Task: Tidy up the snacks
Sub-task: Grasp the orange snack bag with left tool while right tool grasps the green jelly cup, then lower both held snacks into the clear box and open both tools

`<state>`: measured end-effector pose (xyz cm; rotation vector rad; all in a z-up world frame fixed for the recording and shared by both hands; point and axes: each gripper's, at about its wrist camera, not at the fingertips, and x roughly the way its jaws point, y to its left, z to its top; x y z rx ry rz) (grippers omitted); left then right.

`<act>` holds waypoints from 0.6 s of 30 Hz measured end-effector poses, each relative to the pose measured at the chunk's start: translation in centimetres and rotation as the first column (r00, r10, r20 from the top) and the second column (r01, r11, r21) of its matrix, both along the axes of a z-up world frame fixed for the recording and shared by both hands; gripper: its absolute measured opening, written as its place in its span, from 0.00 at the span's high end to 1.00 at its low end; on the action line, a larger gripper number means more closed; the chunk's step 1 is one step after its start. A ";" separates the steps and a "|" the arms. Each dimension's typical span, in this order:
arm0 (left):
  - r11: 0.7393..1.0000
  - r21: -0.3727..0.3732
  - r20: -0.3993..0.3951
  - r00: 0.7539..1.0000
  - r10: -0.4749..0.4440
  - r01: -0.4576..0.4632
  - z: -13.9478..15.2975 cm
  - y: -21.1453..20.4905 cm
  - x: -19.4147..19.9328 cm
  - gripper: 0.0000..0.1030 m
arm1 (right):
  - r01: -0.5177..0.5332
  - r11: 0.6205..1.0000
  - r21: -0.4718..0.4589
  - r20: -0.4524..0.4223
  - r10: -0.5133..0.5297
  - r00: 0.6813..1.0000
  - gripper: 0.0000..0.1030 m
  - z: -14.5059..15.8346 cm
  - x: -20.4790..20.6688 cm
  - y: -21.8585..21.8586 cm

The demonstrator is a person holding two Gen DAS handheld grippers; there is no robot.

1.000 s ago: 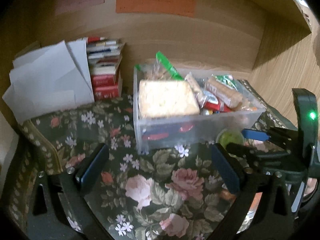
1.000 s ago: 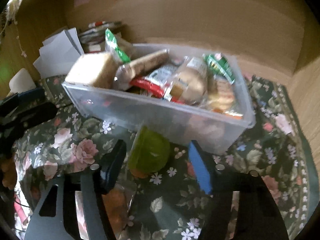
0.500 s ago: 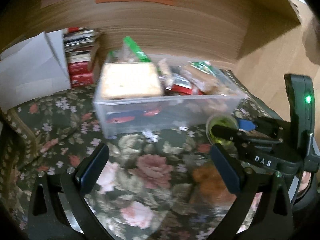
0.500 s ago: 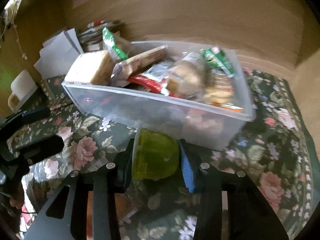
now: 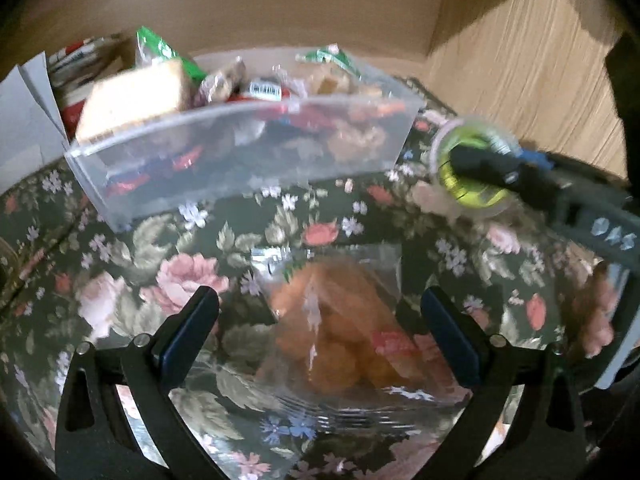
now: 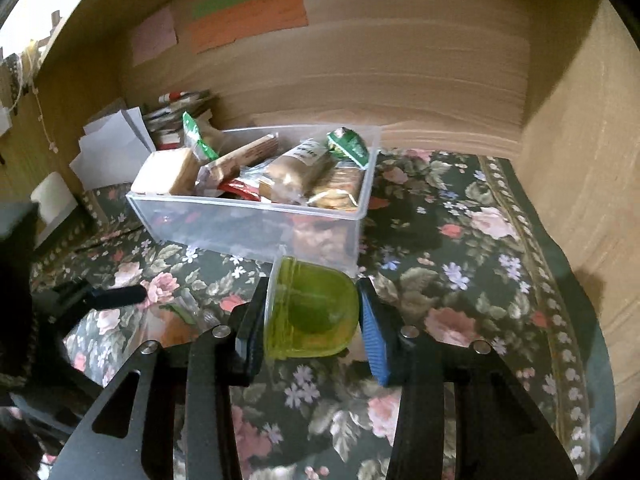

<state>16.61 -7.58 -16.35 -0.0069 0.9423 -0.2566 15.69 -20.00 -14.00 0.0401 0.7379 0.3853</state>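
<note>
Where the floral cloth (image 6: 460,264) covers the surface, it fills both views and runs far to a wooden back wall (image 6: 400,64) and right to a wooden side panel (image 6: 580,160). The clear plastic bin (image 6: 224,224) stands on the cloth toward the far left, heaped with wrapped snacks above its rim, and the cloth to its right lies bare up to the side panel. Only the right wrist view shows coloured paper notes (image 6: 248,20) on the back wall, and white papers (image 6: 112,148) with a stack of books left of the bin. Only the left wrist view shows plainly a clear bag of orange snacks (image 5: 340,328) lying flat, near, between the widely spread fingers of the left gripper (image 5: 320,328), which do not touch it. The right gripper (image 6: 312,320) pinches a green jelly cup (image 6: 310,312) by its sides, just near the bin's right corner; whether the cup touches the cloth cannot be told. In the left wrist view the same cup (image 5: 472,168) appears at right, beside the bin's right end.
</note>
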 end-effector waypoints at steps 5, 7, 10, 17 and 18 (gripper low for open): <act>1.000 -0.008 0.003 1.000 0.015 -0.015 -0.4 0.2 0.2 0.35 | 0.001 1.000 0.009 0.005 -0.001 1.000 0.63 0.0 -0.6 -0.6; 1.000 -0.013 0.006 1.000 0.022 -0.021 -0.2 0.5 0.3 0.36 | 0.001 1.000 0.013 0.010 -0.001 1.000 0.63 0.1 -0.6 -0.7; 0.999 -0.020 0.011 0.999 0.031 -0.031 0.2 0.9 0.6 0.38 | 0.001 1.000 0.025 0.020 -0.001 1.000 0.63 0.4 -0.6 -0.8; 0.997 -0.041 0.105 0.992 0.066 -0.062 3.6 2.4 0.6 0.38 | -0.001 0.999 0.038 0.061 -0.002 0.998 0.63 2.0 -0.1 -0.6; 0.997 -0.044 0.123 0.990 0.072 -0.067 4.3 2.5 0.8 0.38 | -0.001 0.999 0.039 0.071 -0.001 0.998 0.63 2.3 0.0 -0.5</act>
